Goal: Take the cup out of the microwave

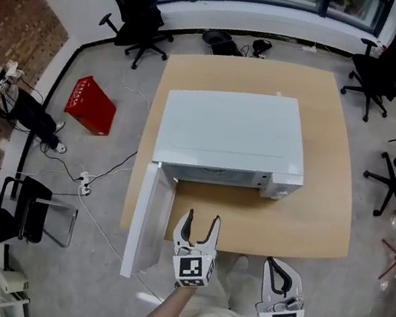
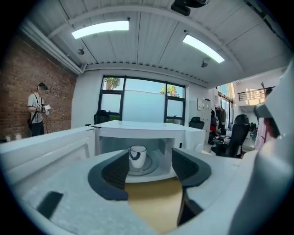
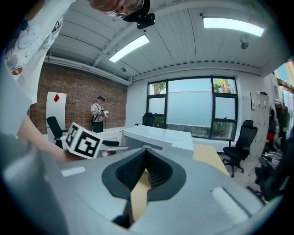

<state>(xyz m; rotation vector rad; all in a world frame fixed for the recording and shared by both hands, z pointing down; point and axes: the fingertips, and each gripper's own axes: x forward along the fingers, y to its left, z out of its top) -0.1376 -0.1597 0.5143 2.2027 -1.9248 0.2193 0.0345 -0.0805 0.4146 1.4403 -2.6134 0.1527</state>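
I'm aiming the left tool [image 1: 198, 229], jaws apart and empty, at the cup [image 2: 137, 156] inside the open microwave [image 1: 228, 133]; I should be going in level and straddling it; the right tool [image 1: 279, 273], jaws together, is idling

Microwave [image 1: 232, 133]: smooth white casing, satin sheen.
Table [image 1: 324, 213]: pale wood-look top, matt.
Cup [image 2: 137, 156]: glossy white, ceramic-looking.
Left gripper [image 2: 149, 167]: matt grey plastic; pads [image 2: 115, 172] black, ribbed.
Far-left wall [image 2: 27, 78]: rough red brick.
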